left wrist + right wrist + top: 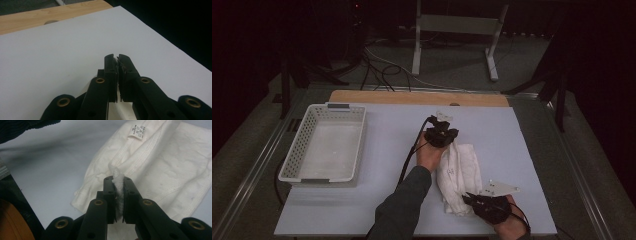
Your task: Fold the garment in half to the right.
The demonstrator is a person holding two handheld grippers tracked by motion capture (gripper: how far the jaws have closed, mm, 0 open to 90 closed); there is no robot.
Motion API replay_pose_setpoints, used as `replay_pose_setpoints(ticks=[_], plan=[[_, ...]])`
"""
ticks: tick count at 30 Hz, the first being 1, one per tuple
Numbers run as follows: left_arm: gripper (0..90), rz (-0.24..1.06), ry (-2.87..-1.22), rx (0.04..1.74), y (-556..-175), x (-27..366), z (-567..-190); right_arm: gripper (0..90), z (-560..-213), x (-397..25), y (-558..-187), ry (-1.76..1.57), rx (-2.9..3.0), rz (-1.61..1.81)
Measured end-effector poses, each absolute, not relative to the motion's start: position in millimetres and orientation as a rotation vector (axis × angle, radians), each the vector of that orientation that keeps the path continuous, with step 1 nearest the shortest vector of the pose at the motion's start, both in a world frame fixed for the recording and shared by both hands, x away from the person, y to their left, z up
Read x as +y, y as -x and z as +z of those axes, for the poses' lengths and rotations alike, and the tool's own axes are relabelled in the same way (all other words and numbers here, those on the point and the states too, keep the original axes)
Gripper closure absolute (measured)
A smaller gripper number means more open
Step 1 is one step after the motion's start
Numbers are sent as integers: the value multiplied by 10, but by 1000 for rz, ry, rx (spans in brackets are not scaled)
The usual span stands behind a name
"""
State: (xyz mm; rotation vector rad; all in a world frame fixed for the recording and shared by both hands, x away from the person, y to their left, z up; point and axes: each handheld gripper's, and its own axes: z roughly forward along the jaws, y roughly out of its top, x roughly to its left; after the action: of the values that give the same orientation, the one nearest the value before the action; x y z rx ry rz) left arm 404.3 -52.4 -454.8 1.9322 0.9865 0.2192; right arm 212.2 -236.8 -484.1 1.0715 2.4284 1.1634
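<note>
On a pale sheet-covered table, we see a white cloth lying folded into a long, narrow bundle, running from mid-table back toward the person's edge, right of centre. It is a plain white fabric, creased and slightly rumpled, with stitched hems along its edges and a small printed label sewn near one end; in the right gripper view its layers overlap, with a ridge of fabric rising along the middle. A few faint marks dot the surface.

The right gripper sits at the near end of the bundle, and in its own view we see its jaws clamped on a pinched tuft of the white cloth, the fabric bunched up between the black pads. The left gripper is at the far end of the bundle, held by a hand in a dark sleeve. In its own view we see its jaws drawn nearly together with only a thin slit between them; a little white shows low behind them, but we cannot tell whether any fabric is caught there.

A white perforated basket stands well apart at the table's left. A strip of bare wood edges the far side.
</note>
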Motion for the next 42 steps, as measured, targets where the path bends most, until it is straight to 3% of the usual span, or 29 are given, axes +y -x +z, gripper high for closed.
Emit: replay_pose_setpoints(ticks=[11,15,23,42], plan=[[838,187,-1923,986,-4061,-580,-4585,835,-4841,-2420,-2116,-1101,2415,1158],[602,181,-1910,997,-4060,-583,-4594,835,-4857,-2442,-2135,-1122,2405,1144],[430,185,-1884,1045,-4019,-488,-4632,834,-4865,-2474,-2156,-1145,2387,1130],[341,154,-1875,1026,-3861,-242,-4713,834,-4772,-2478,-2076,-1116,2320,1134]])
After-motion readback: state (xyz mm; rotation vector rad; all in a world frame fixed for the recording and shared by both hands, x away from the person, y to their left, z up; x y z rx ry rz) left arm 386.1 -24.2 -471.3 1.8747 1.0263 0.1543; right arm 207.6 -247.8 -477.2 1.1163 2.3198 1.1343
